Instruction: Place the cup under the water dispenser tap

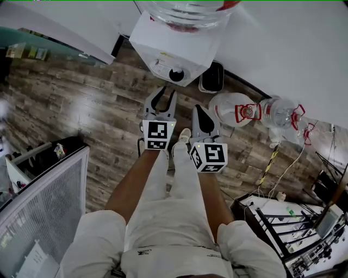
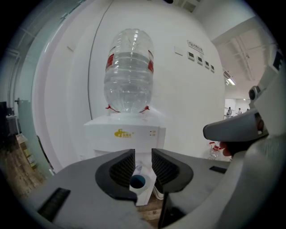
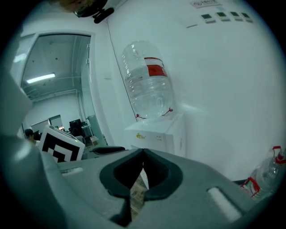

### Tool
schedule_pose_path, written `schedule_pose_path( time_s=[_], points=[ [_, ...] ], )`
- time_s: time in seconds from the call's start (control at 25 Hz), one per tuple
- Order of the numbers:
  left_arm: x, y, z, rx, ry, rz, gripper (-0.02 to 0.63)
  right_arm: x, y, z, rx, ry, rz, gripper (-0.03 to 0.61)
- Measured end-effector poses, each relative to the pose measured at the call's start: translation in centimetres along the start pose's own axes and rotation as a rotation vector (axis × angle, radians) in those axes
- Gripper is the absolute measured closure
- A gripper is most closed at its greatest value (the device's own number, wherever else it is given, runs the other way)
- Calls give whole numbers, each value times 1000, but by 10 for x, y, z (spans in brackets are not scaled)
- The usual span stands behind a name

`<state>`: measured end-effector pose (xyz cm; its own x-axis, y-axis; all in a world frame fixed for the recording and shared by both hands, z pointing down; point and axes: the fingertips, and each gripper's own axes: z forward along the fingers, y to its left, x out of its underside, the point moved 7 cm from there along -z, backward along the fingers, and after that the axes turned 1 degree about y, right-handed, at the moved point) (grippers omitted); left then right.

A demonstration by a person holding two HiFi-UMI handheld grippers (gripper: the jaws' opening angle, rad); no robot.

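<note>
The white water dispenser (image 1: pixel 163 46) stands against the wall with a clear bottle (image 1: pixel 187 13) on top. A small cup (image 1: pixel 176 75) sits in its front recess under the tap; in the left gripper view the cup (image 2: pixel 137 182) shows a blue inside, well beyond the jaws. My left gripper (image 1: pixel 163 95) hangs in front of the dispenser (image 2: pixel 125 134), its jaws a narrow gap apart with nothing between them (image 2: pixel 143 157). My right gripper (image 1: pixel 199 110) is beside it, jaws closed tip to tip and empty (image 3: pixel 143 152). Both are clear of the cup.
Spare water bottles (image 1: pixel 234 110) (image 1: pixel 280 113) lie on the wooden floor right of the dispenser, and a black bin (image 1: pixel 212 79) stands beside it. A metal rack (image 1: pixel 293 228) is at the lower right, a mesh-fronted cabinet (image 1: pixel 46 201) at the lower left. The person's legs are below the grippers.
</note>
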<state>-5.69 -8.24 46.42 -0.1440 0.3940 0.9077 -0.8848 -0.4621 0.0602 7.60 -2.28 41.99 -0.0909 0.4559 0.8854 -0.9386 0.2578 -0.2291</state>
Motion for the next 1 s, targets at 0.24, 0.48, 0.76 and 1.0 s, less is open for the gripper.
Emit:
schedule_pose_path(
  time_s=[0.24, 0.48, 0.76, 1.0],
  points=[
    [-35, 0, -38, -23, -34, -19, 574, -27, 7, -18, 1, -9, -23, 581],
    [-69, -7, -67, -16, -58, -3, 617, -63, 21, -35, -35, -46, -31, 581],
    [-108, -13, -104, -23, -93, -17, 617, -96, 42, -59, -67, -72, -42, 581],
    [-137, -16, -132, -11, -121, -53, 617, -123, 56, -76, -85, -108, -41, 581]
  ],
)
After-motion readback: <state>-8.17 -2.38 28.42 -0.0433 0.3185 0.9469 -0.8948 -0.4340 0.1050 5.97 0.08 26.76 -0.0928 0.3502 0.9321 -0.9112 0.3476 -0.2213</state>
